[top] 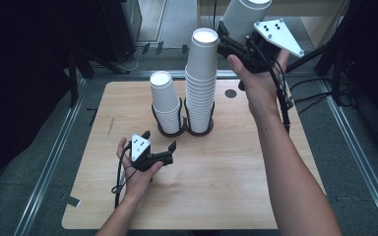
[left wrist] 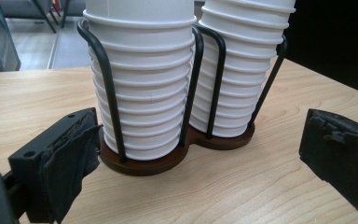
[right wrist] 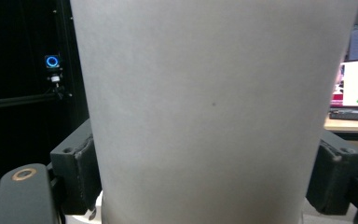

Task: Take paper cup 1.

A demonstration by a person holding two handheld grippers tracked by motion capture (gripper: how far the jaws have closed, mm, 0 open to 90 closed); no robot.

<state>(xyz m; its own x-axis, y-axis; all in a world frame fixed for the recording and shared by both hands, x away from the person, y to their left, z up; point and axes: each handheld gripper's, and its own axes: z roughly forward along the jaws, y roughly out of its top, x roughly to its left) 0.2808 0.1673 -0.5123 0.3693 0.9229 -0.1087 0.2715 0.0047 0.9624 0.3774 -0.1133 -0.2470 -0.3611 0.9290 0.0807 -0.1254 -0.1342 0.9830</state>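
Note:
Two stacks of white paper cups stand in a black wire holder on a brown base at the table's middle back. The left stack is shorter than the right stack. High above and to the right of the tall stack, my right gripper is shut on a single white cup, its jaws pressing the cup's two sides. My left gripper hovers open just in front of the holder, with nothing between its jaws.
The light wooden table has a small dark round spot at the back right. Metal rails frame the table, and dark stands and cables lie beyond its right edge.

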